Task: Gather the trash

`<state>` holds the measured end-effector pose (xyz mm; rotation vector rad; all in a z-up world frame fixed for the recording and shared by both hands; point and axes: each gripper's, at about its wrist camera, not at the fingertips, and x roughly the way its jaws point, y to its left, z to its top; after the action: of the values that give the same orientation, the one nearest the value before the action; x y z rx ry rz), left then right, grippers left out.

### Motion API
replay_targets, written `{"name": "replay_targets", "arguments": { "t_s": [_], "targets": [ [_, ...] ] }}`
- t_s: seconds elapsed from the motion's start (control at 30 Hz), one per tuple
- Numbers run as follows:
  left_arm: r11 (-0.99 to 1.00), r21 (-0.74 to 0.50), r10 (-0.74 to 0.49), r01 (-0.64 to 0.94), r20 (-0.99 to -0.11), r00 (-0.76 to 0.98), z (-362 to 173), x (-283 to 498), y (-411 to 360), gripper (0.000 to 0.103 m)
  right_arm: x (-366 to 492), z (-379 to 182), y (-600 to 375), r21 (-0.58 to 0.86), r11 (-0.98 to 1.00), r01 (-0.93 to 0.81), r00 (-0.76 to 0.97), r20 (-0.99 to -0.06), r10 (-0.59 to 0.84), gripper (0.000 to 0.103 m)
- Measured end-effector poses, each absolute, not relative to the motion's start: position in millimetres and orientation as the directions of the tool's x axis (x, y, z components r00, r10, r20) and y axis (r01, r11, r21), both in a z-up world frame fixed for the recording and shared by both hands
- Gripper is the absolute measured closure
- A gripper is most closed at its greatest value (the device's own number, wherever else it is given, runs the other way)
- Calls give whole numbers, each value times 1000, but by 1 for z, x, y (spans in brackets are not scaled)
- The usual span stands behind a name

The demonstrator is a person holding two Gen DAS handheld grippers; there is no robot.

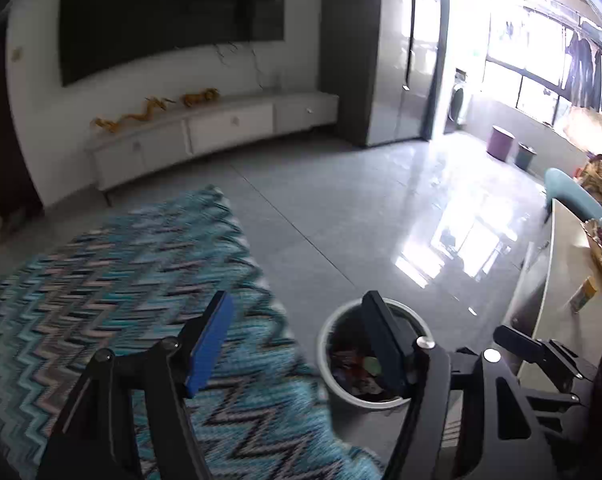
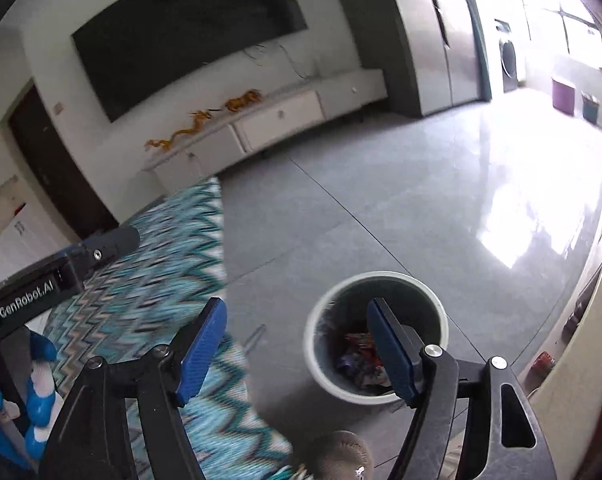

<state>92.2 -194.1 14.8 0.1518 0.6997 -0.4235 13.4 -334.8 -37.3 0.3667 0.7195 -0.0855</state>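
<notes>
Left gripper (image 1: 301, 340): released, fingers spread, nothing between the blue pads (image 1: 211, 344). Right gripper (image 2: 297, 350): likewise released and bare. Below both, near the right edge of the zigzag rug (image 2: 181, 240): round trash bin (image 2: 375, 334) upright on the grey tiled floor (image 2: 381, 200), colourful wrappers (image 2: 359, 354) lying inside. Far left: white TV cabinet (image 1: 221, 128) along the wall.
</notes>
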Motion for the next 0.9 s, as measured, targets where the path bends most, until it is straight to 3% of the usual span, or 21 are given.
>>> {"name": "replay_targets", "arguments": {
  "t_s": [0.1,0.43,0.67,0.9],
  "targets": [
    [929,34,-276,367,-597,753,34,68,-153,26,3,-24,-301,270,949,164,764,-643,51,24],
    [973,106,-130,203,-475,871,58,-16,-34,14,-36,11,-196,160,984,78,821,-570,27,1],
    [989,119,-31,88,-415,909,60,-60,8,1,-59,12,-167,117,989,85,840,-543,-8,0],
    [990,134,24,31,-386,922,56,-74,21,0,-73,10,-150,83,993,84,851,-524,-28,0]
  ]
}}
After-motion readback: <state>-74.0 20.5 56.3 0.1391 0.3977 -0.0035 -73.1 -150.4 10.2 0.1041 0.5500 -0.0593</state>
